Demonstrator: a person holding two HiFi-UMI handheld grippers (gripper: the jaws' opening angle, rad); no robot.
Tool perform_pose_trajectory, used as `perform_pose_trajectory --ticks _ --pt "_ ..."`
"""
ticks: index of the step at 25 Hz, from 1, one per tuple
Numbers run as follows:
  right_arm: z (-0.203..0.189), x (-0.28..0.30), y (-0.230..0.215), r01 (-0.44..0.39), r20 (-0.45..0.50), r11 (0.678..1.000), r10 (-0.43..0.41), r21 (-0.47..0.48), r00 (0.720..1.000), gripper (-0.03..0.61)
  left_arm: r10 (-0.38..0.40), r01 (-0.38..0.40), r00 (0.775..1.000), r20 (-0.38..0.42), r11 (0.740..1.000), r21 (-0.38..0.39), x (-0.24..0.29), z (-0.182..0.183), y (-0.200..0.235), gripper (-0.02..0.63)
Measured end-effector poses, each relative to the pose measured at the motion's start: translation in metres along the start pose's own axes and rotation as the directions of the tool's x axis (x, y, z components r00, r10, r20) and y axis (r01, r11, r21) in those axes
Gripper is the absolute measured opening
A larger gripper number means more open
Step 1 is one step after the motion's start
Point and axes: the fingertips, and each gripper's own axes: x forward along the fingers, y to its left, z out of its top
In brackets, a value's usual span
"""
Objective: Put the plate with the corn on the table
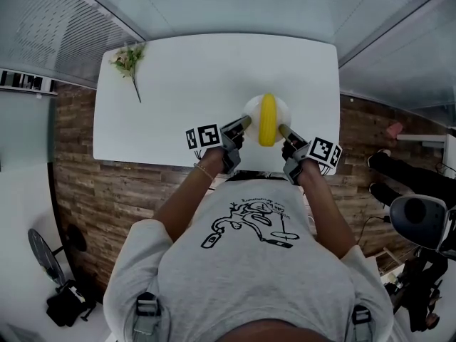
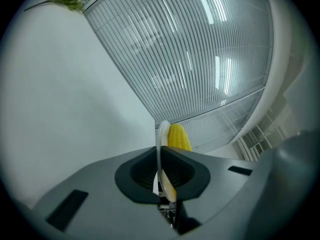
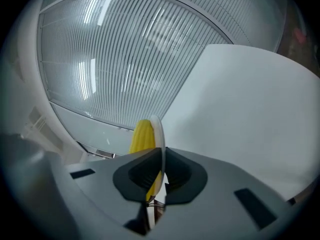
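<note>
The plate [image 1: 251, 110] sits over the near edge of the surface [image 1: 206, 70], right of that surface's middle, with the corn [image 1: 268, 120] lying lengthwise across it. No view shows whether its underside already rests on the surface. The left tongs [image 1: 243, 125] are pinching the plate's rim on one side and the right tongs [image 1: 284, 130] are pinching the opposite rim, each pair pressed onto the thin white edge with the yellow cob just beyond. The plate looks stiff, smooth and probably breakable, so the narrow rim could slide out of a loose pinch. The cob is round and loose, and would likely roll if the plate tips. Holding opposite rims and keeping the plate level seems the safest way to carry it. A flower sprig [image 1: 128, 60] lies at the surface's far left corner, well apart.
</note>
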Motion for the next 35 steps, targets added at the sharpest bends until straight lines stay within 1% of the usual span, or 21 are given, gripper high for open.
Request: perform_pose_trajectory --ticks 2,8,14,17,23,30,35 --pt "0.001 0.005 -0.008 0.012 -0.003 1.000 -0.012 0.005 1.000 0.021 0.007 -0.007 1.000 -0.002 1.000 -0.008 0.004 0.000 0.008 0.031" --pt "0.000 0.019 -0.031 0.044 -0.022 0.999 -0.044 0.011 0.999 0.031 0.031 -0.031 0.999 -0.016 1.000 0.001 0.013 0.001 0.031 0.031" --pt "0.000 0.033 -0.057 0.090 -0.041 0.996 -0.089 0.017 0.995 0.036 0.070 -0.069 0.997 -0.036 0.998 0.009 0.024 -0.002 0.056 0.034" --pt "-0.002 0.040 -0.071 0.118 -0.046 0.993 -0.117 0.024 0.992 0.040 0.093 -0.093 0.995 -0.040 0.996 0.002 0.028 -0.006 0.071 0.035" --pt "-0.003 0.048 -0.092 0.166 -0.059 0.985 -0.164 0.035 0.985 0.041 0.138 -0.137 0.988 -0.070 0.990 0.013 0.039 -0.012 0.095 0.044" --pt "-0.001 0.058 -0.114 0.210 -0.066 0.977 -0.206 0.048 0.976 0.044 0.180 -0.179 0.980 -0.084 0.984 0.019 0.051 -0.014 0.117 0.049" --pt "0.002 0.066 -0.130 0.237 -0.081 0.970 -0.233 0.048 0.969 0.052 0.224 -0.220 0.968 -0.110 0.974 0.049 0.059 -0.013 0.129 0.051"
